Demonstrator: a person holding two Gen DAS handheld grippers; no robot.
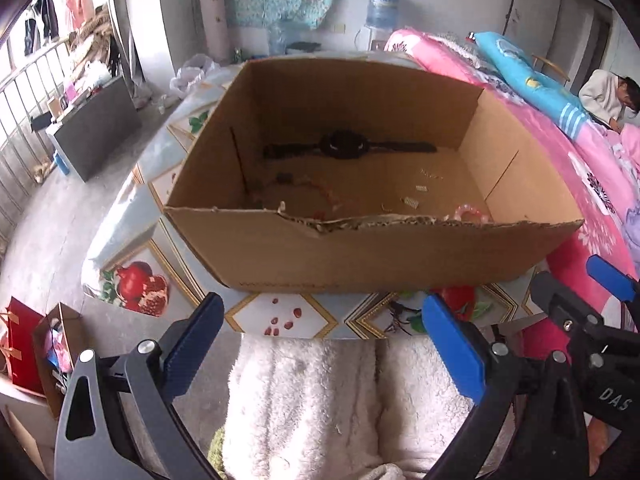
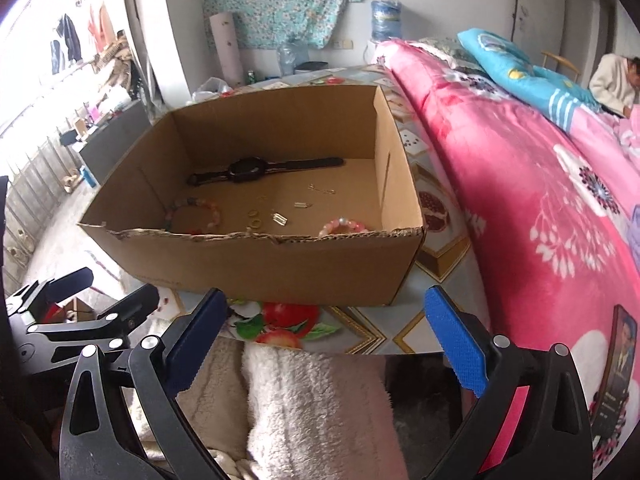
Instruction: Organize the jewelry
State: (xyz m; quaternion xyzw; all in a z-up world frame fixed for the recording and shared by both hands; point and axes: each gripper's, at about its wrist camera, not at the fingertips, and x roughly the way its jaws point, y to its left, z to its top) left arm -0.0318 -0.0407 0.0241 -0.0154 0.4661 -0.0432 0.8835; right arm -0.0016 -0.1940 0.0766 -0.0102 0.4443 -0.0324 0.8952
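Observation:
An open cardboard box (image 1: pixel 360 256) (image 2: pixel 248 264) stands on a fruit-patterned table. Inside lie a black watch (image 1: pixel 344 146) (image 2: pixel 248 168), a multicoloured bead bracelet (image 2: pixel 194 214), a pink bead bracelet (image 2: pixel 344 226) (image 1: pixel 472 213), small gold rings (image 2: pixel 254 218) and small earrings (image 2: pixel 280 218) (image 1: pixel 412 201). My left gripper (image 1: pixel 324 340) is open and empty, held in front of the box above a white fleece lap. My right gripper (image 2: pixel 324 340) is open and empty too, just before the table edge. The right gripper also shows at the right of the left wrist view (image 1: pixel 600 292), and the left gripper at the left of the right wrist view (image 2: pixel 80 292).
The table (image 1: pixel 280 320) (image 2: pixel 440 256) carries the box near its front edge. A bed with a pink floral quilt (image 2: pixel 540 184) runs along the right; a person (image 2: pixel 616 80) sits at its far end. Red gift bags (image 1: pixel 24 344) stand on the floor at left.

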